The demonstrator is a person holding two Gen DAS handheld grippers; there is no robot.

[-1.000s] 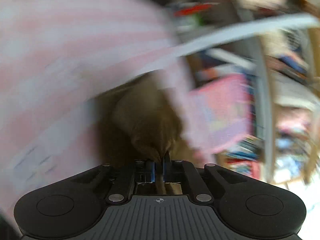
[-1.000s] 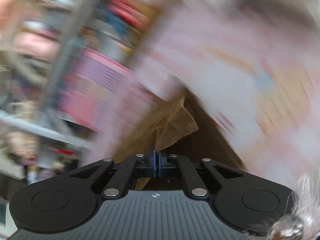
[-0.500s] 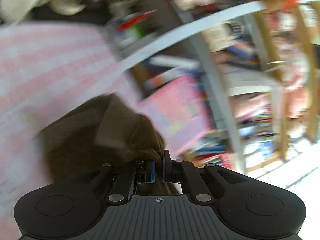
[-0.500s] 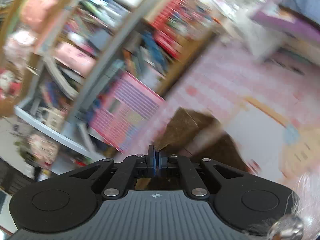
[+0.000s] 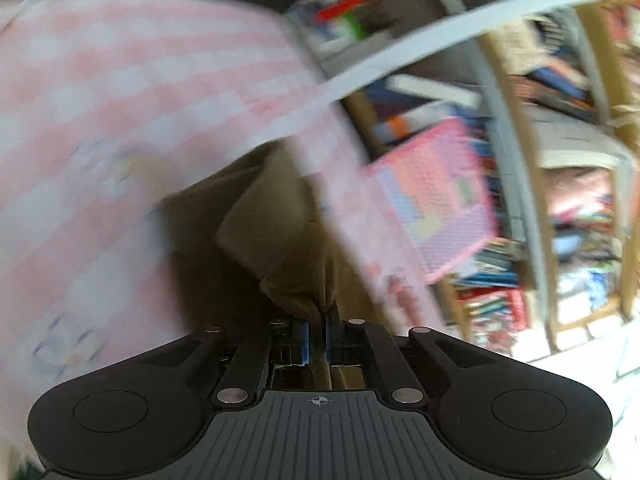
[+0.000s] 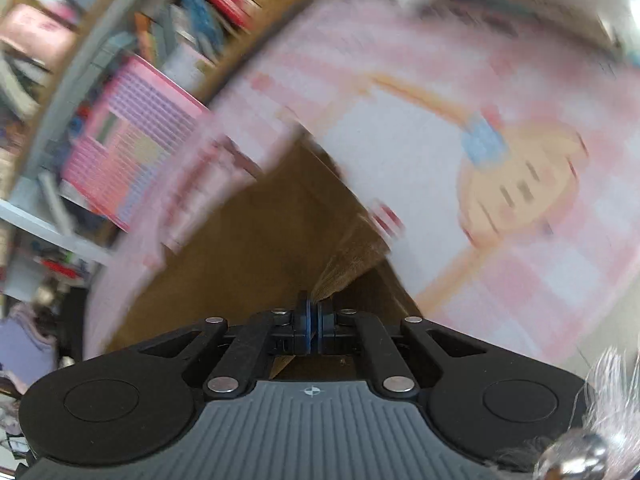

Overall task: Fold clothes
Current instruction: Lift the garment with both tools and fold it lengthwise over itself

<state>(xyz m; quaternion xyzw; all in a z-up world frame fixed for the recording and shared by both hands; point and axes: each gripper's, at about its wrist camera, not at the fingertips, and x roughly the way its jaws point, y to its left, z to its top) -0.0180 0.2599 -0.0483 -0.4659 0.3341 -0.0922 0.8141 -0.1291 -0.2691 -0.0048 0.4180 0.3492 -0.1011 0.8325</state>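
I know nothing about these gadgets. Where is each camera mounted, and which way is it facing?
Left wrist view: on the left gripper, looking along its fingers at the brown garment they pinch; only the gripper shows.
Right wrist view: on the right gripper, looking along its fingers, shut on the brown garment; only the gripper shows.
Shared: the garment, the pink checked cloth, and the bookshelves.

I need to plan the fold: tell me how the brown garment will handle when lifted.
Likely floppy: the brown garment bunches and creases where the left gripper pinches it. Probably light, since the right gripper holds it by a thin edge. It will likely drape onto the pink checked cloth.
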